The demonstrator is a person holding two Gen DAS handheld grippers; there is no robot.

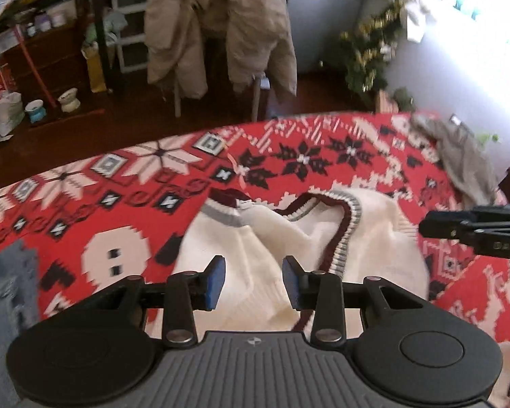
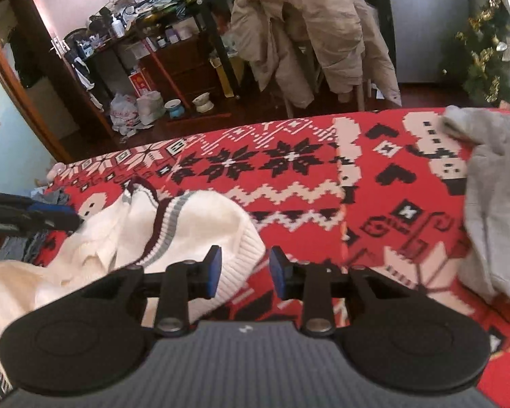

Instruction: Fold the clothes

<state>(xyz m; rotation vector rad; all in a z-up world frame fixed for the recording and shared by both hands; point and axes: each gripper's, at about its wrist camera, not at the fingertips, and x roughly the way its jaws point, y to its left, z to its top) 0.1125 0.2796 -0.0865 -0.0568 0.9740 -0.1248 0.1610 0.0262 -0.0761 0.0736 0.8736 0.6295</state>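
I have the left gripper [image 1: 254, 280] and right gripper [image 2: 244, 273] both released, empty, over the crumpled white sweater [image 1: 278, 238] on the red blanket [image 1: 125, 204] (ready, I'd guess, to flatten it).

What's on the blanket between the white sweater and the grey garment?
Nothing: in the right wrist view only bare red patterned blanket lies between the white sweater and the grey garment.
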